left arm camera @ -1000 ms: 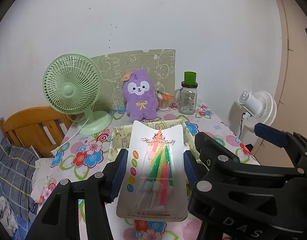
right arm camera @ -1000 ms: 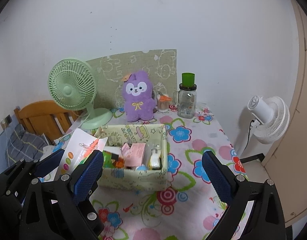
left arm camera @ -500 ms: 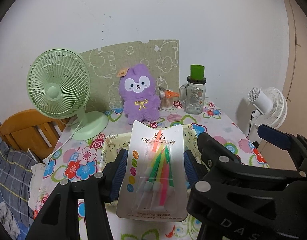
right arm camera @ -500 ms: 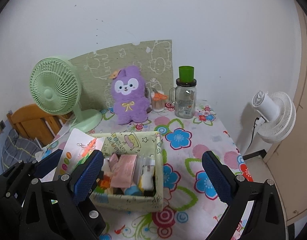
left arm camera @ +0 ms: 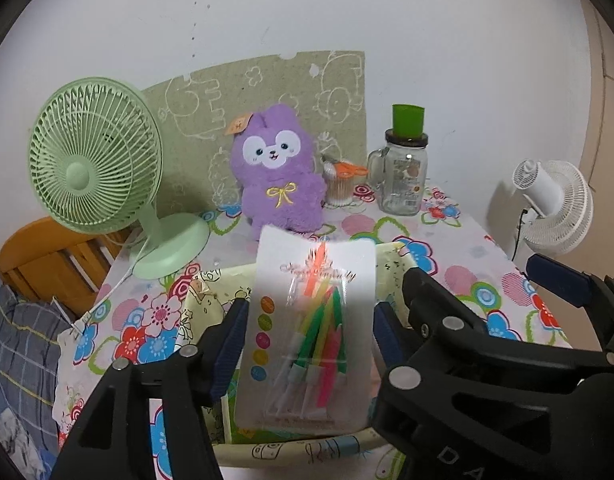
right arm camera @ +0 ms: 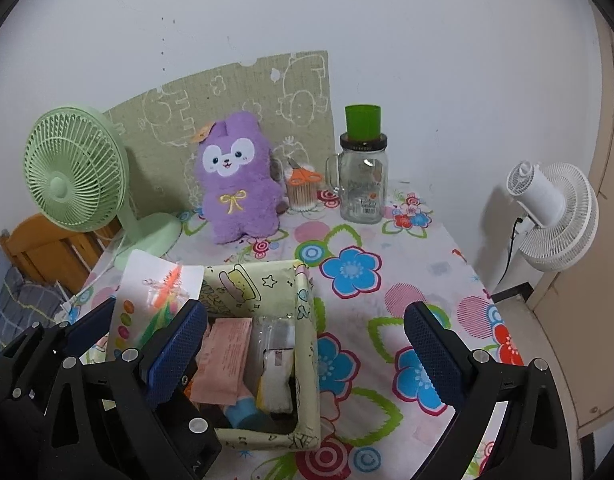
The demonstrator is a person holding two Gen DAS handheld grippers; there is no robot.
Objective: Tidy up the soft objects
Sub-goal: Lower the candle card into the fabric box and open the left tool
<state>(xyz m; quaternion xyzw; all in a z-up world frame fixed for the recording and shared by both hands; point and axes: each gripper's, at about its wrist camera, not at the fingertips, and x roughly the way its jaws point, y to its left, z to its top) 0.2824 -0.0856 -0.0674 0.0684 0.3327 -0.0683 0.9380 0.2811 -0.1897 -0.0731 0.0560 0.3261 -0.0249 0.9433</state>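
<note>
My left gripper (left arm camera: 307, 336) is shut on a white card pack of coloured candles (left arm camera: 313, 332) and holds it upright over the pale yellow fabric box (left arm camera: 211, 292). The pack also shows in the right wrist view (right arm camera: 153, 300), at the box's left side. The box (right arm camera: 305, 344) holds a pink packet (right arm camera: 223, 360) and several small items. My right gripper (right arm camera: 303, 356) is open and empty, above the box's right wall. A purple plush rabbit (right arm camera: 235, 184) sits upright at the back of the table.
A green desk fan (right arm camera: 73, 172) stands back left, with its cord over the table edge. A glass jar with a green cup on it (right arm camera: 363, 172) and a cotton-swab pot with orange scissors (right arm camera: 303, 188) stand back right. A white fan (right arm camera: 551, 216) stands beyond the right edge. A wooden chair (left arm camera: 47, 260) is at left.
Both grippers have moved forward over the table toward the box. The left gripper still holds the candle pack, now over the box. The right gripper stays open.
</note>
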